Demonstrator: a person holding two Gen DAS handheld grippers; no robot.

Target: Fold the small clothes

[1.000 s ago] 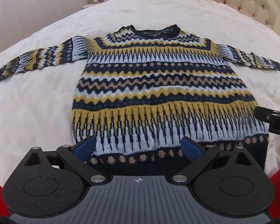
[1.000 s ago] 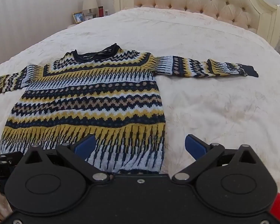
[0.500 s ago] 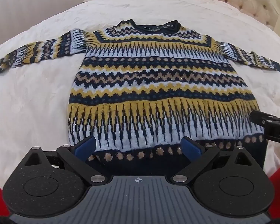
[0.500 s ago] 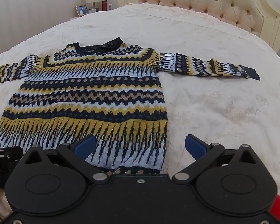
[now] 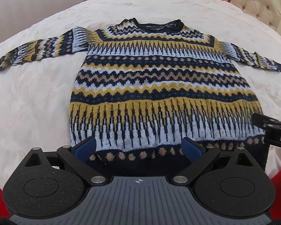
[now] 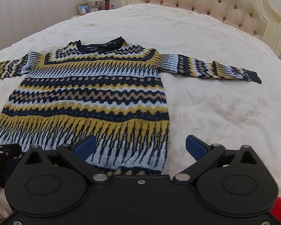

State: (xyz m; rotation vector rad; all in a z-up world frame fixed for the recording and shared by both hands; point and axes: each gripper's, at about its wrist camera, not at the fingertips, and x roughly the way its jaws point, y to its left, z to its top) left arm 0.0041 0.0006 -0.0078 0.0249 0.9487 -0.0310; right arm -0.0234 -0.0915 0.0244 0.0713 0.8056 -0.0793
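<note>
Cream bedspread (image 6: 215, 112) bears sweater (image 5: 159, 86); hem between each gaping hand-held gripper (image 5: 138, 148) (image 6: 140, 148).

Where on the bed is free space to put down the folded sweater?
The bedspread is bare below the sweater's right sleeve, beside its body, and between the collar and headboard. It is also bare below the left sleeve. The middle is covered.
</note>
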